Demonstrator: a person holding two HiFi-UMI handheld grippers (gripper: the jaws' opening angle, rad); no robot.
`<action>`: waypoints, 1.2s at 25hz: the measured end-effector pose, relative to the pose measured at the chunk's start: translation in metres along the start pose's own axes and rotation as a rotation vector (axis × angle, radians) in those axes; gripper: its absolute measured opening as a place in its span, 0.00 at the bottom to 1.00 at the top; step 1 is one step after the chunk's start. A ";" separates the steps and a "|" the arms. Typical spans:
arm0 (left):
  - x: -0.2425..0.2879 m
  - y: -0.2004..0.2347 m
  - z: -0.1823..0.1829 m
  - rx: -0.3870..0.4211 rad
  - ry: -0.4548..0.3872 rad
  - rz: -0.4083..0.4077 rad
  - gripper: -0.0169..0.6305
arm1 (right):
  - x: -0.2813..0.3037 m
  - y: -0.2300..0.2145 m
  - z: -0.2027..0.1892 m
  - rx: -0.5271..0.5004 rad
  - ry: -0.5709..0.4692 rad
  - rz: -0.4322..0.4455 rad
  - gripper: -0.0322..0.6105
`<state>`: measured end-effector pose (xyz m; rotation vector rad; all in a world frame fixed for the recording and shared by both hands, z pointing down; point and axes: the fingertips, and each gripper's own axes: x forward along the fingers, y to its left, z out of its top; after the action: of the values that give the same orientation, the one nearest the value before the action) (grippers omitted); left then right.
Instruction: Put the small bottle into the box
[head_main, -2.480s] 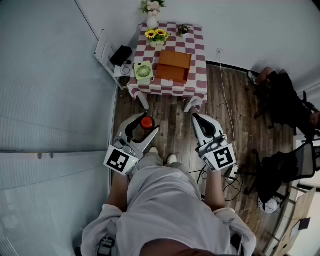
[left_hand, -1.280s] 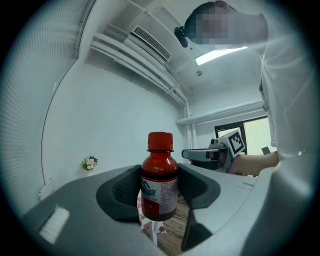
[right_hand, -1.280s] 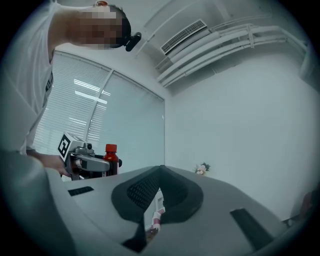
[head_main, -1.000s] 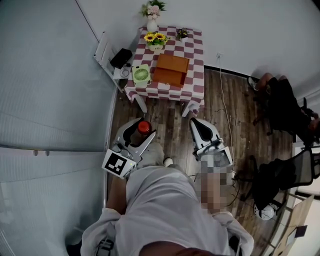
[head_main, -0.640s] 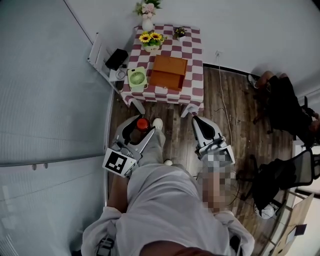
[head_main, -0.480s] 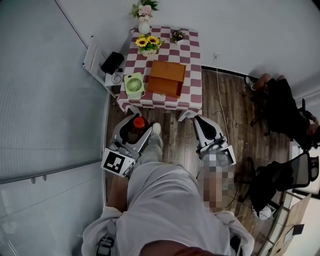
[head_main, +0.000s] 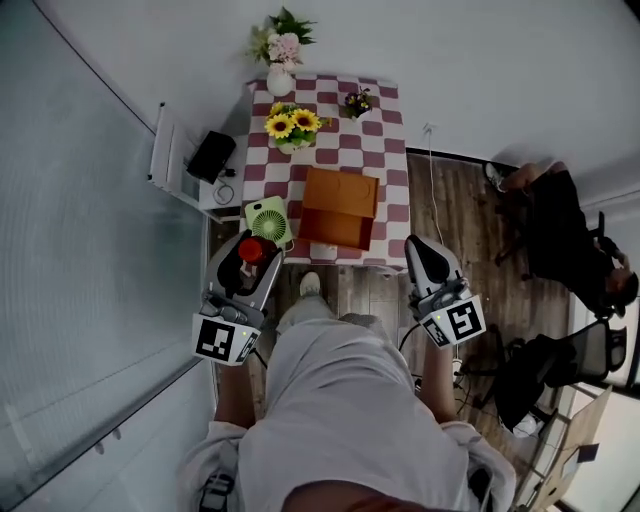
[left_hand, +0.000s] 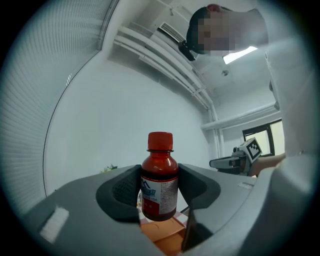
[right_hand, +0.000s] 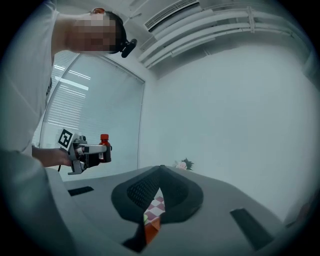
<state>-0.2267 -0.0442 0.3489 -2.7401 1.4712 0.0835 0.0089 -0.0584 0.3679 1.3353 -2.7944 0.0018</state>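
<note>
Left gripper view shows left tongs (left_hand: 159, 186) clamping small bottle (left_hand: 160, 167), blue-white label (left_hand: 159, 194) unreadable.

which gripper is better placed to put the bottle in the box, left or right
Left. The left gripper is shut on the small bottle, held upright, close to the table edge before the box. The right gripper has its jaws together on nothing, so it would need a handover first.

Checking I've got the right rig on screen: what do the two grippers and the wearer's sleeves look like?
The left gripper and right gripper have light grey moulded bodies with black textured jaws. Each carries a white cube with black square markers. The person wears a pale short-sleeved shirt.
</note>
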 end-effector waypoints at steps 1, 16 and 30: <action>0.007 0.014 0.006 -0.002 -0.023 0.001 0.36 | 0.012 -0.006 -0.001 0.006 0.003 -0.004 0.05; 0.139 0.030 -0.023 0.129 0.086 -0.226 0.36 | 0.083 -0.091 -0.030 0.068 0.023 0.011 0.05; 0.189 -0.089 -0.321 0.380 0.784 -0.808 0.36 | 0.036 -0.132 -0.025 0.104 -0.027 -0.152 0.05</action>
<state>-0.0384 -0.1690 0.6575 -2.8694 0.2096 -1.2314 0.0900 -0.1687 0.3917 1.5800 -2.7408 0.1262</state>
